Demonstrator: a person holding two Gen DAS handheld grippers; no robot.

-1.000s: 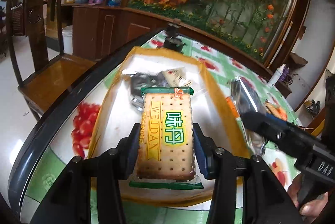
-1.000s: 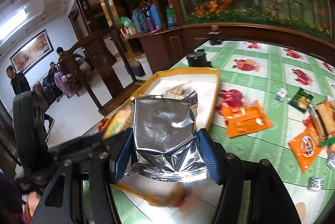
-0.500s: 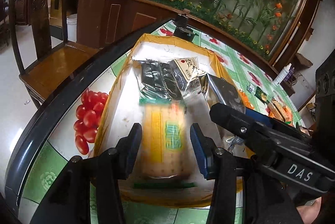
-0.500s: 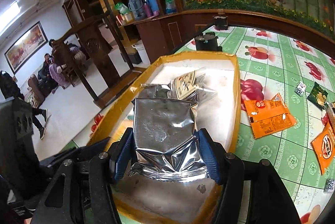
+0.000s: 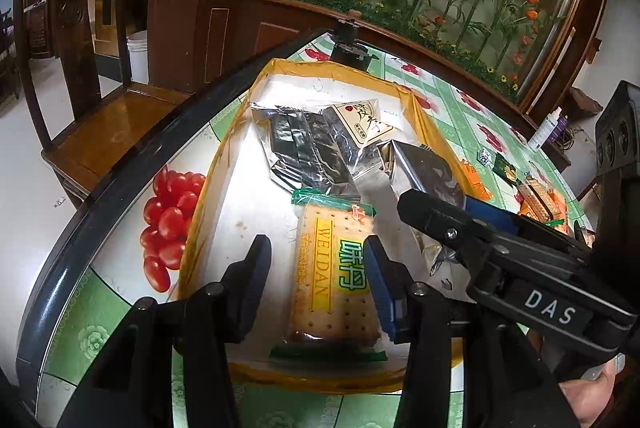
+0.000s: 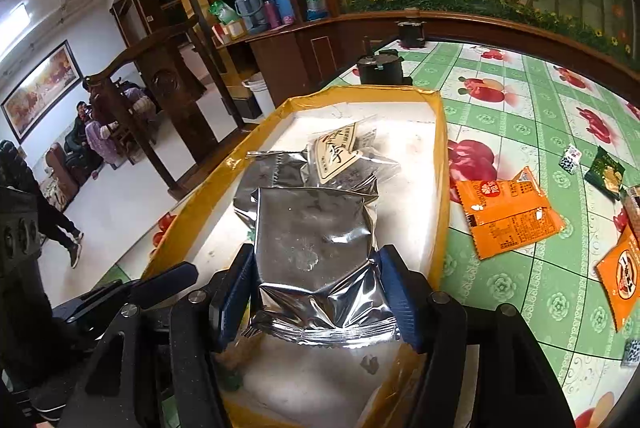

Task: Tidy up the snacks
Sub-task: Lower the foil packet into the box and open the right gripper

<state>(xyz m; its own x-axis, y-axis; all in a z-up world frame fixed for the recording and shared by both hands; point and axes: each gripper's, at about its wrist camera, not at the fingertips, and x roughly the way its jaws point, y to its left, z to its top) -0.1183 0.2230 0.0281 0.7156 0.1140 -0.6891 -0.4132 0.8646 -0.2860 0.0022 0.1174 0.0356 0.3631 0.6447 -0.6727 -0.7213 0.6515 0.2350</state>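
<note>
On the fruit-print bench point(image 5: 120, 292) we see our left gripper point(image 5: 316, 268) open, the crackers point(image 5: 334, 276) lying loose in the tray point(image 5: 200, 211). Our right gripper point(image 6: 316, 288) pinches the foil pack point(image 6: 316, 240) above the tray; released carelessly, it could slide over the rim.

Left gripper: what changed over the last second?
The left gripper opened and let go of the cracker pack, which now lies in the yellow tray. The right gripper moved over the tray, still clamping the silver pouch.
</note>
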